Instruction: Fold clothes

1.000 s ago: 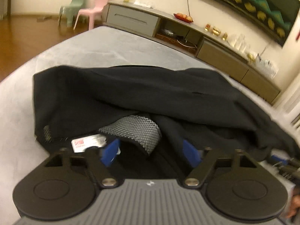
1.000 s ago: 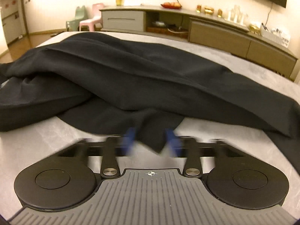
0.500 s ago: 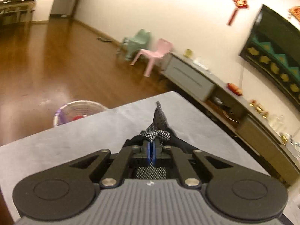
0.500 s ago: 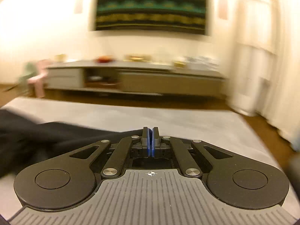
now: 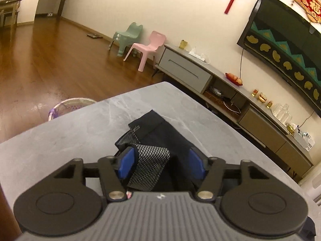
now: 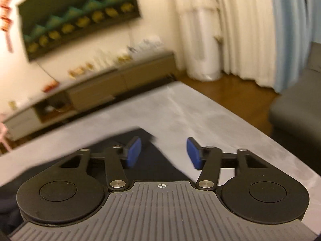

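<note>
A black garment (image 5: 160,132) with a mesh lining (image 5: 152,160) lies on the grey table (image 5: 80,132). My left gripper (image 5: 161,163) is open, with the mesh lining and black cloth lying between its blue pads (image 5: 126,162). In the right wrist view a black corner of the garment (image 6: 148,154) lies on the table (image 6: 200,110) under the left pad (image 6: 133,151). My right gripper (image 6: 163,153) is open and holds nothing. The view is blurred.
A woven basket (image 5: 68,106) stands on the wood floor past the table's left edge. A long TV cabinet (image 5: 230,92) runs along the far wall, with two small chairs (image 5: 140,44) beside it. A grey sofa (image 6: 297,104) and curtains (image 6: 230,30) are on the right.
Both grippers were shut on the cloth half a second ago and have opened, letting it go. The garment now lies in a smaller bundle on the table.
</note>
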`<state>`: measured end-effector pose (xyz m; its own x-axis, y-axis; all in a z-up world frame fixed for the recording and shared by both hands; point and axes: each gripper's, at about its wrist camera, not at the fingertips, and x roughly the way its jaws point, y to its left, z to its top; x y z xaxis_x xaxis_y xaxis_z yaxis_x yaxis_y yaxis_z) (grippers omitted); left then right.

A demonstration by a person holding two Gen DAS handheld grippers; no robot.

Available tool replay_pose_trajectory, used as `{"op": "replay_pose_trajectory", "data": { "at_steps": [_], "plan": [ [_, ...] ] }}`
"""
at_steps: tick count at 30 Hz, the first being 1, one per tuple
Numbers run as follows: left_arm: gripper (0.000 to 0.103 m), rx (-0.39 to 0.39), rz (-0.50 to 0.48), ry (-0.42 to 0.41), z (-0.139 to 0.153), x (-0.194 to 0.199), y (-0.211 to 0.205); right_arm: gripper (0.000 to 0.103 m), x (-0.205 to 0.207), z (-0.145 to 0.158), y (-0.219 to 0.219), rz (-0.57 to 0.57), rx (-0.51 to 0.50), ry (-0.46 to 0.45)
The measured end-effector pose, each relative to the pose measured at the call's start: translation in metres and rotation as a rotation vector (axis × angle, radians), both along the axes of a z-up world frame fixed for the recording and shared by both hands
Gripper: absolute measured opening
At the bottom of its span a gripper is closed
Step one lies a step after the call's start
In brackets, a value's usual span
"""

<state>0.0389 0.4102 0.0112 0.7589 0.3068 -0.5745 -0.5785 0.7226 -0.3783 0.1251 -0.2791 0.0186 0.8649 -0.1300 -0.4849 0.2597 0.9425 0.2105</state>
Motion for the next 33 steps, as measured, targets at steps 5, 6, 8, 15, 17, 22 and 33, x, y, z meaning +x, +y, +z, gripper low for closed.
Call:
{"op": "replay_pose_trajectory", "data": {
  "at_steps": [5, 6, 8, 15, 17, 22, 33],
  "plan": [
    [0.082, 0.008, -0.089, -0.061, 0.003, 0.021, -0.019, 0.080, 0.022, -0.017, 0.049, 0.193, 0.101, 0.055],
    [0.085, 0.000, -0.112, -0.065, 0.001, 0.028, -0.023, 0.080, 0.031, -0.022, 0.057, 0.221, 0.127, 0.077],
    [0.089, -0.054, -0.178, -0.052, -0.009, 0.052, -0.032, 0.081, 0.049, -0.033, 0.073, 0.278, 0.179, 0.120],
    [0.093, -0.096, -0.193, 0.067, -0.045, 0.134, -0.039, 0.083, 0.132, -0.082, 0.088, 0.250, 0.164, 0.235],
    [0.088, -0.047, -0.178, 0.109, -0.054, 0.148, -0.040, 0.081, 0.149, -0.093, 0.086, 0.227, 0.161, 0.255],
    [0.001, 0.015, -0.161, 0.154, -0.055, 0.165, -0.038, 0.001, 0.182, -0.109, 0.084, 0.250, 0.163, 0.281],
    [0.011, 0.102, -0.172, 0.058, 0.023, 0.302, -0.033, 0.001, 0.256, -0.017, 0.086, 0.135, 0.001, 0.003]
  ]
}}
